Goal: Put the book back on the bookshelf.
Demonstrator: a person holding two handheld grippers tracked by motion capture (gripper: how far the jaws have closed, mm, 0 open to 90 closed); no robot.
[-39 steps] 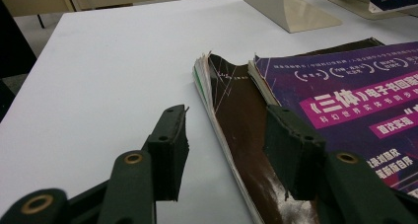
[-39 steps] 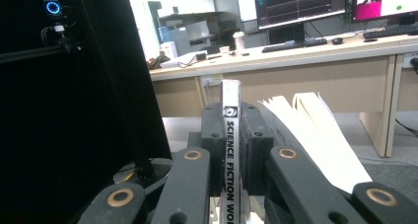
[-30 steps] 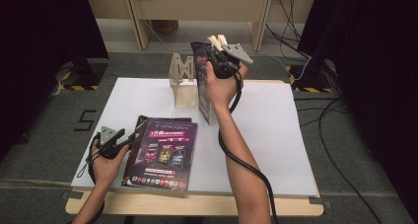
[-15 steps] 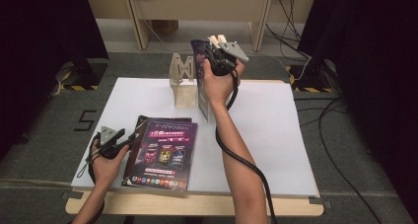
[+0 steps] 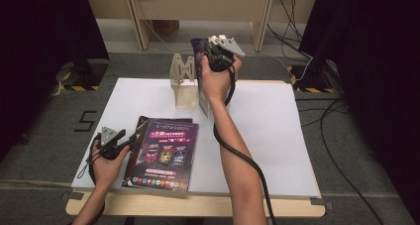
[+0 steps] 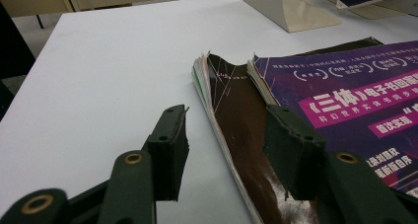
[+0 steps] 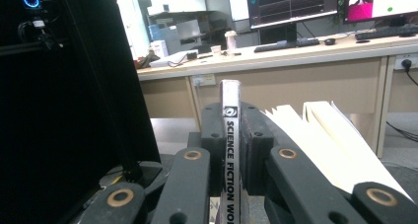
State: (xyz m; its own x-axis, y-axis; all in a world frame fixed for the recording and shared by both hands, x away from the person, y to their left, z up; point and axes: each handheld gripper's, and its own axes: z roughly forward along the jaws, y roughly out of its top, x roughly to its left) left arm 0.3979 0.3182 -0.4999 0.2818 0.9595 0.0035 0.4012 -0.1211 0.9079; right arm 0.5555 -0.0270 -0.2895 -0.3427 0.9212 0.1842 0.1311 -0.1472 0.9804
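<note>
**A:** Going left to right, what's where? The left gripper [image 5: 115, 141] sits at the near left of the bench [image 5: 277, 136], right?

**B:** Yep, low over the white top. Its fingers [image 6: 170, 152] stand apart with nothing pinched. The spine edge of the magazine stack [image 5: 161, 153] lies between them, but the pads aren't touching it. The top one is a purple magazine [image 6: 355, 100] on a darker one [image 6: 236, 115], lying flat at the near left.

**A:** And farther right?

**B:** A metal book stand [image 5: 184, 84] at the far middle of the bench. Just right of it, the right gripper [image 5: 218, 51] holds a Science Fiction World magazine [image 7: 230, 150] upright by its spine, fingers [image 7: 254, 135] clamped tight on both sides, with the pages fanning out to the right.
</note>
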